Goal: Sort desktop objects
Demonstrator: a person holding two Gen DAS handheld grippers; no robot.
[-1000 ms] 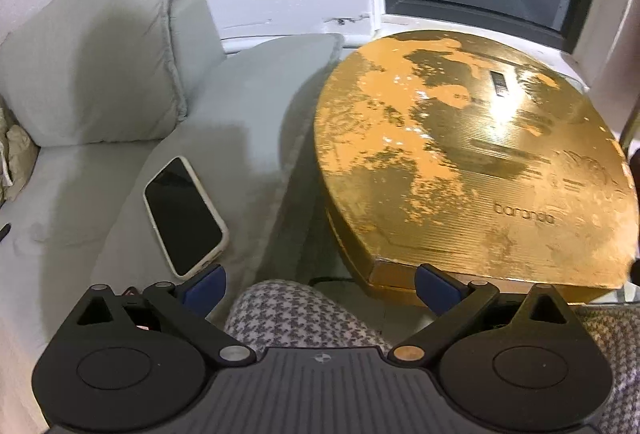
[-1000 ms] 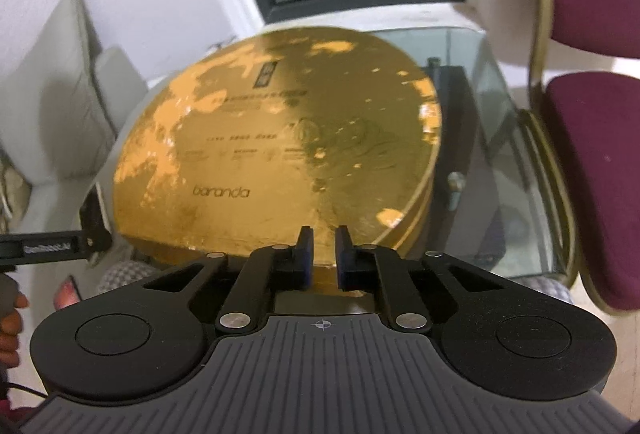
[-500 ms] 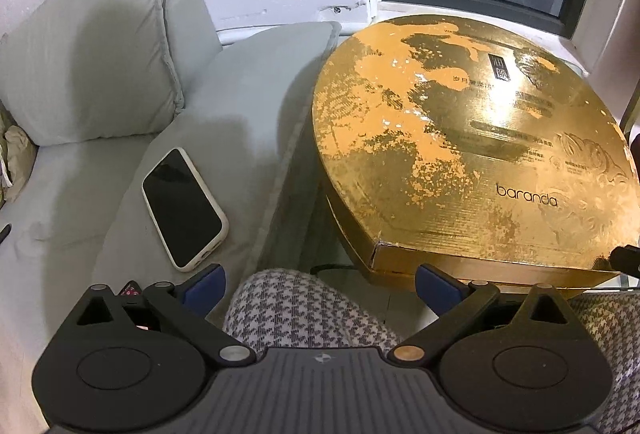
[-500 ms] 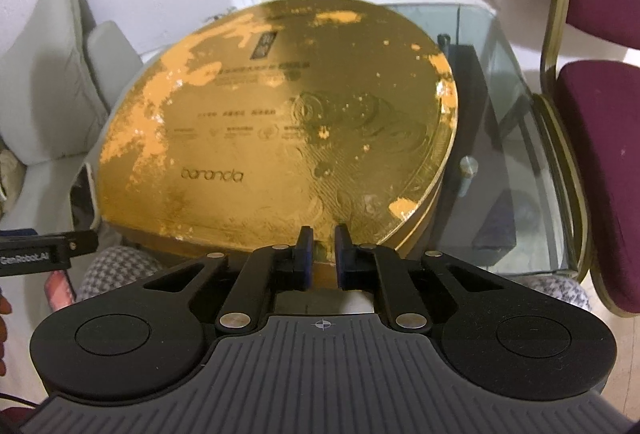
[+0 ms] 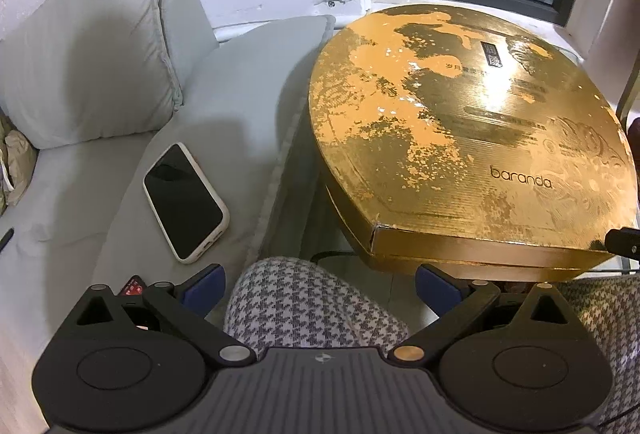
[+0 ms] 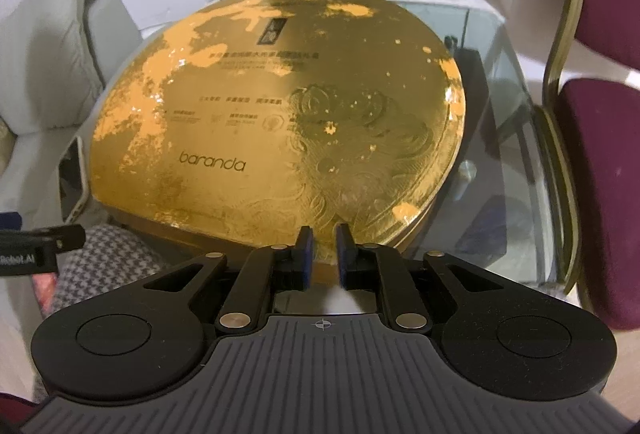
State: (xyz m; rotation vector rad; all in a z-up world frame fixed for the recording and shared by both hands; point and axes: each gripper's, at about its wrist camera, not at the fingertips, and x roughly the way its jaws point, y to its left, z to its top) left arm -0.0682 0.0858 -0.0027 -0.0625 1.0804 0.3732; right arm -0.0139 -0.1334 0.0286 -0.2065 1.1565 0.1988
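Hovering hand-held grippers (image 5: 318,284) before gold box (image 5: 460,138)

Support 1: glass table (image 6: 508,122), clear top. Directly on it: one large round gold box (image 6: 280,106), worn orange patches, "baranda" printed on lid; it covers most of the top.

Support 2: pale grey sofa (image 5: 72,194) just beside the table. On its flat cushion (image 5: 240,82): a phone (image 5: 184,200), screen up, dark.

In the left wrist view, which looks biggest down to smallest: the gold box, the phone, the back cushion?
As they look, not true size:
1. Gold box
2. Back cushion, fairly close to the box and partly cut off by the frame
3. Phone
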